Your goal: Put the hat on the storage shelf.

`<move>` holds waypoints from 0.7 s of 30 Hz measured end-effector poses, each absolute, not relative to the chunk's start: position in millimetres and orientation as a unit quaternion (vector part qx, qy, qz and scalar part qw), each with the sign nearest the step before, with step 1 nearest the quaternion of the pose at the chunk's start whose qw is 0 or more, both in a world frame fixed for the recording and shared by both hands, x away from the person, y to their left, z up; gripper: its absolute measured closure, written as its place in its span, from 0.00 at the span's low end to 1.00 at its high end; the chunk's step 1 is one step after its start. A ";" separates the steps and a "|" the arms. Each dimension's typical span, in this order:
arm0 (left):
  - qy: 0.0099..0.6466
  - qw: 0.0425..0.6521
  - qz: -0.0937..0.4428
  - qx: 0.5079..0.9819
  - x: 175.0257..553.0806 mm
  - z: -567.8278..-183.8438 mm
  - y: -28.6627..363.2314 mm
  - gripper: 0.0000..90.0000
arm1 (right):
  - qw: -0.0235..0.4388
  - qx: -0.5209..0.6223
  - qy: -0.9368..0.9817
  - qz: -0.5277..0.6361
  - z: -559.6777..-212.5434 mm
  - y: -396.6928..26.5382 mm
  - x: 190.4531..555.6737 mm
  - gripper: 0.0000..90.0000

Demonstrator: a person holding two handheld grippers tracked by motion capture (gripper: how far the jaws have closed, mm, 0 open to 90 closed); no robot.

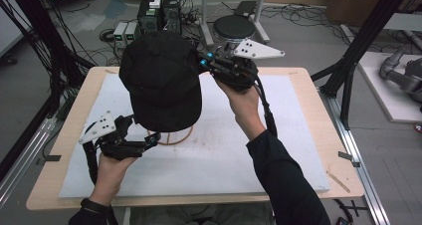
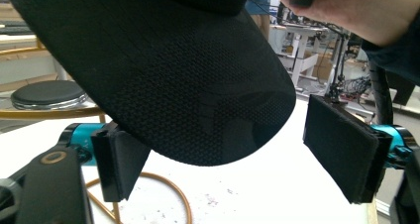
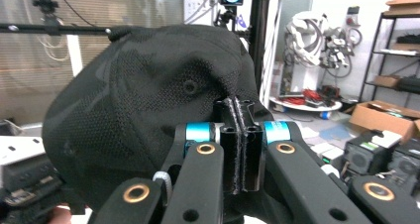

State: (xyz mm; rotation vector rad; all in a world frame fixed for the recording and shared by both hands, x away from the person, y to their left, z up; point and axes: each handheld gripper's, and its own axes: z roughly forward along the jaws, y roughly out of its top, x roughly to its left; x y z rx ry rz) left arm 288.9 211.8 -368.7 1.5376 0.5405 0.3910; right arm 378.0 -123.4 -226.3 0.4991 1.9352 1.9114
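Note:
A black mesh cap [image 1: 161, 80] hangs above the table, brim toward me. My right gripper [image 1: 201, 60] comes in from the right and is shut on the cap's rear edge; in the right gripper view its pads [image 3: 239, 105] pinch the fabric of the cap [image 3: 124, 115]. My left gripper [image 1: 141, 130] sits low under the brim, open. In the left gripper view the brim [image 2: 188, 85] lies over the gap between the jaws, with the left gripper [image 2: 228, 149] wide; the right-hand pad [image 2: 341, 149] stands clear of the brim.
A thin brass-coloured wire ring stand [image 1: 176, 138] rests on the white mat [image 1: 224, 155] below the cap. The mat covers a wooden table [image 1: 318, 110]. Behind it stand a round black stool [image 1: 234, 27], computer boxes and cables on the floor.

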 end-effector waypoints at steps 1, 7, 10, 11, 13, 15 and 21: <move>0.240 0.670 0.172 0.681 289.0 -368.5 213.0 0.26 | 0.187 0.177 0.687 0.679 -226.3 -123.4 378.0 1.00; 0.240 0.677 0.157 0.678 292.2 -368.3 221.7 0.57 | 0.199 0.187 0.686 0.674 -228.8 -124.3 381.5 1.00; 0.253 0.674 0.152 0.677 294.4 -369.0 224.1 0.58 | 0.206 0.187 0.692 0.666 -230.1 -122.5 380.7 1.00; 0.257 0.673 0.153 0.676 295.1 -369.3 225.8 0.58 | 0.206 0.187 0.692 0.665 -230.6 -121.8 380.8 1.00; 0.264 0.675 0.154 0.672 297.0 -369.3 229.5 0.59 | 0.213 0.190 0.696 0.659 -231.7 -120.5 381.6 1.00; 0.270 0.676 0.154 0.668 299.5 -368.5 232.6 0.59 | 0.223 0.191 0.699 0.652 -233.0 -118.5 382.3 1.00; 0.287 0.679 0.151 0.659 306.6 -364.4 238.2 0.57 | 0.260 0.204 0.705 0.627 -237.9 -111.1 387.6 1.00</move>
